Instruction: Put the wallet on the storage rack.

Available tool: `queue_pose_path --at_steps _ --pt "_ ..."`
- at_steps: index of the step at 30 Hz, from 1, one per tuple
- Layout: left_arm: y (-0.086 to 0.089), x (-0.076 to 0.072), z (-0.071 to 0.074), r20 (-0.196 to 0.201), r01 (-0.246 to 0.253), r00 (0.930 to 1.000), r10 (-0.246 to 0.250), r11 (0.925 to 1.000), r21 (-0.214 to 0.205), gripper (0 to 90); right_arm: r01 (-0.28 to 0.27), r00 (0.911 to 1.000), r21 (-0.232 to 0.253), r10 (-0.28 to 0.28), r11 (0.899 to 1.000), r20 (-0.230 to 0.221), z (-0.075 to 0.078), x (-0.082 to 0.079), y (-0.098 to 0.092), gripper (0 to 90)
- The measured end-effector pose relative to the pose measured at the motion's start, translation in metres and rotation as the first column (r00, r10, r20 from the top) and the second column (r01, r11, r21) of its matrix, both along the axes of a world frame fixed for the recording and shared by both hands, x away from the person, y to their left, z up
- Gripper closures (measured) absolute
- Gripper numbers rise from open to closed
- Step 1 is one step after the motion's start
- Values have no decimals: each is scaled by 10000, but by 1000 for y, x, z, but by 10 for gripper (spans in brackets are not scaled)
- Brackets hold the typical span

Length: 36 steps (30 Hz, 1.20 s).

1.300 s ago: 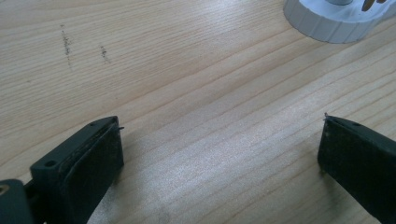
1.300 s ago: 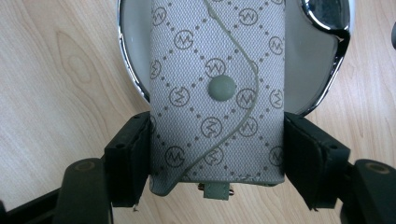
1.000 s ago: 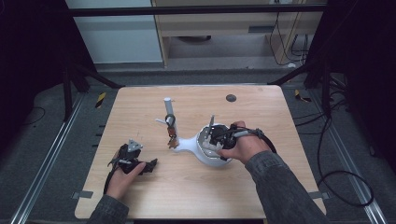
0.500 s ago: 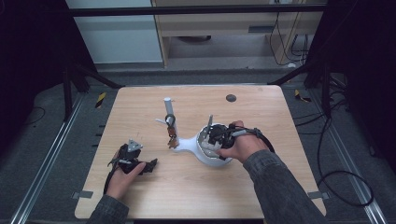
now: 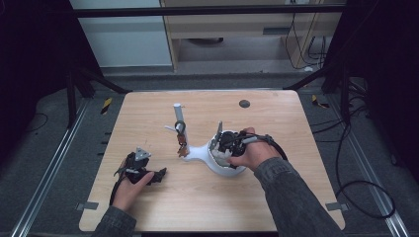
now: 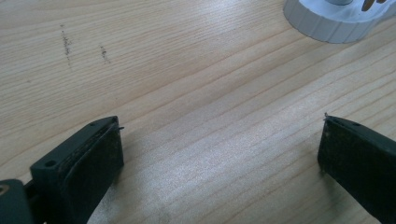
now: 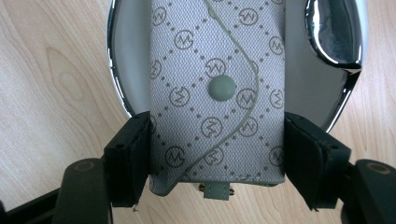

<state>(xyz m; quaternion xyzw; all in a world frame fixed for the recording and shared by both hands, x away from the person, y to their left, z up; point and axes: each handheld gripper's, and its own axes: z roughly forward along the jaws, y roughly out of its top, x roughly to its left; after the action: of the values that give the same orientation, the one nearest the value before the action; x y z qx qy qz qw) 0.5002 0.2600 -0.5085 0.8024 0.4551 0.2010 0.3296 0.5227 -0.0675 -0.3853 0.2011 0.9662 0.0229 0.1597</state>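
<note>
The right gripper [image 7: 217, 154] clamps its fingers on the monogrammed key pouch [image 7: 217, 93] over the white tray [image 7: 133, 60], seemingly to seat it, while the left gripper [image 6: 219, 154] idles open on the bench [image 6: 187, 70].

We count one patterned grey pouch [image 7: 217, 93], one white chrome-rimmed dish [image 5: 223, 165], one white post stand [image 5: 178, 118] hung with keys [image 5: 181, 143], and two tongs on the tabletop [image 5: 276, 118].

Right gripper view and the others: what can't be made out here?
- Grey monogram fabric key pouch in the right claw: its far end is cut off by the top edge of the right gripper view.
- White dish: its inside is hidden by hand and claw in the high view.
- Keys on the white post: too small.
</note>
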Motion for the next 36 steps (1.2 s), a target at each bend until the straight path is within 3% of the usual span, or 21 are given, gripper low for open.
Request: queue_pose_path --at_steps 13,16,20,24,32,36 --pt "0 0 0 -9 14 10000 -14 10000 -5 0 47 10000 85 -46 10000 -39 -3 4 1 287" --pt "0 0 0 7 -7 10000 7 10000 -25 0 158 9998 371 -162 9992 90 -2 4 2 208" --pt "0 0 0 -10 18 10000 -18 10000 -6 0 265 9996 780 -275 9966 119 3 4 3 204" --pt "0 0 0 -10 22 10000 -22 10000 -8 0 217 9996 742 -231 9970 186 4 3 1 207" --pt "0 0 0 -7 19 10000 -19 10000 -5 0 291 9992 1200 -323 9923 255 12 -1 -3 203" --pt "0 0 0 -8 22 10000 -22 10000 -3 0 405 9989 1661 -440 9853 175 15 -4 -6 195"
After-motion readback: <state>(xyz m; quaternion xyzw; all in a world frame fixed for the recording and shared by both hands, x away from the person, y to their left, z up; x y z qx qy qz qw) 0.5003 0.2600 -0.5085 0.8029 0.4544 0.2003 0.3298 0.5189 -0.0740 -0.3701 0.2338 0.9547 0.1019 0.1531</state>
